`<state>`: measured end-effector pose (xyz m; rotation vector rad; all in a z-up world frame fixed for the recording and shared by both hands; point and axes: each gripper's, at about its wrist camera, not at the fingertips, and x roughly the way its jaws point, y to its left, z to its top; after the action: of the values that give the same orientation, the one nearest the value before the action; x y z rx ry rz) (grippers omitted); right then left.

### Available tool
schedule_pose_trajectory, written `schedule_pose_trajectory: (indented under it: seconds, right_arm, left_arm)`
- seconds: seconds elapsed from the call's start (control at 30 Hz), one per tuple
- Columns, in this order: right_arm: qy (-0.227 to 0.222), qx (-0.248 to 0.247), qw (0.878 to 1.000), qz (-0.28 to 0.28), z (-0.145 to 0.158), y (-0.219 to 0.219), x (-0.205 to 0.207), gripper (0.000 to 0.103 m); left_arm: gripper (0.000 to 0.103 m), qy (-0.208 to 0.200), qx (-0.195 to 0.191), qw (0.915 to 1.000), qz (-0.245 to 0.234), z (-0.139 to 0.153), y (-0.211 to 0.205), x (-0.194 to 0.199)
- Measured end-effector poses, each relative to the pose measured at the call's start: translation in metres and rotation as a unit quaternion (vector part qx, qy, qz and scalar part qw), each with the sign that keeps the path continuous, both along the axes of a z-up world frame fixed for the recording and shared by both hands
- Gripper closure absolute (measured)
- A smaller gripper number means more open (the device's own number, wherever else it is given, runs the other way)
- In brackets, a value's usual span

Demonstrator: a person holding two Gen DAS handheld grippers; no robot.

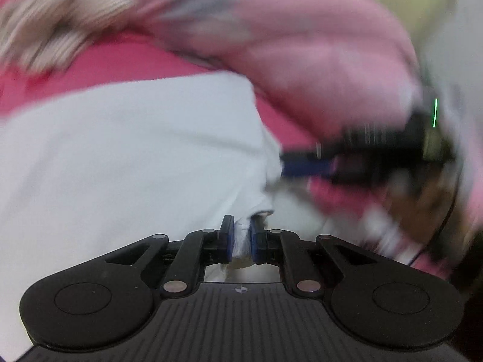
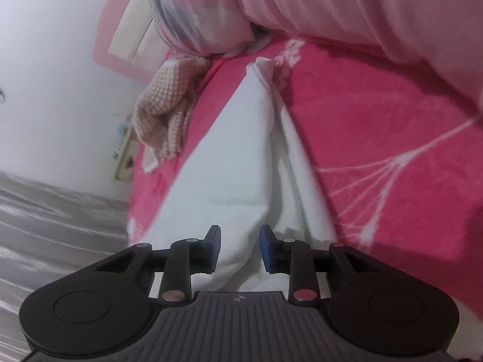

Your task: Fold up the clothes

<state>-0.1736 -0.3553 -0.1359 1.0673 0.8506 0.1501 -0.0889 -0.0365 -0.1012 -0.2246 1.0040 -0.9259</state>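
A white garment lies spread over a bright pink bedcover. My left gripper is shut on a bunched edge of that white cloth, which fills the narrow gap between its blue pads. In the left wrist view my right gripper shows blurred at the garment's right edge. In the right wrist view the white garment runs away from me as a long folded strip. My right gripper stands open just above its near end, pads apart from the cloth.
A pale pink quilt is heaped at the far side of the bed. A beige knitted piece hangs at the bed's left edge. Beyond it are a white wall and a grey floor.
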Motion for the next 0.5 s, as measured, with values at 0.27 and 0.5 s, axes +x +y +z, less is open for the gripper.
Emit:
schedule_pose_trajectory:
  seconds: [0.27,0.5]
  right_arm:
    - [0.02,0.154,0.987,-0.047,-0.041,0.006,0.002,0.057]
    - [0.001,0.177,0.983,-0.057,-0.044,0.007,0.021,0.085]
  left_arm:
    - [0.093,0.12,-0.141,0.9771,0.105,-0.003,0.04,0.034]
    - [0.093,0.121,-0.157,0.9779,0.068,0.006,0.042,0.03]
